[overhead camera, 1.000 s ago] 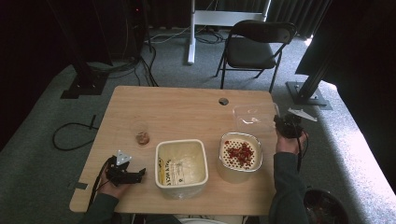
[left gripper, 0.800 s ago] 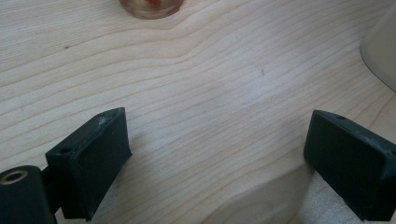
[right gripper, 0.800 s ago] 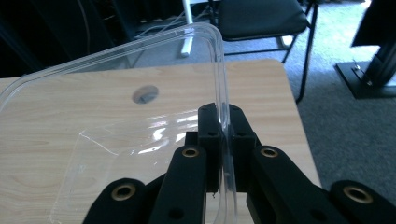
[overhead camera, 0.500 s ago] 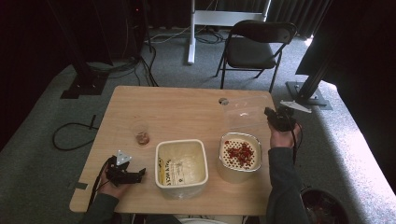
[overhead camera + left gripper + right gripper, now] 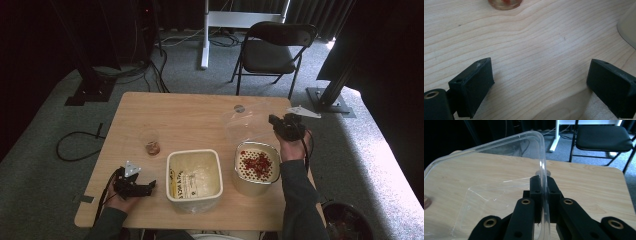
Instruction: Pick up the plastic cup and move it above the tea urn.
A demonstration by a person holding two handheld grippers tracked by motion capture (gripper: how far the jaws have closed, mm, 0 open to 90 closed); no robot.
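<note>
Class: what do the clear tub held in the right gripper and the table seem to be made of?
Clear tub: probably thin glossy plastic; see-through, rim glinting. Table: looks like pale matte wood or wood-look laminate; grain lines run across it. Right gripper is pinching the tub's wall.

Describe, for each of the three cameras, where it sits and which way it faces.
High view: above the person's side, facing forward-down on the table; both forearms, left gripper, right gripper.
Left gripper view: low over the wood, between open jaws.
Right gripper view: along jaws shut on the clear plastic container, towards the chair.
Shared: high and left gripper views show the small cup.
</note>
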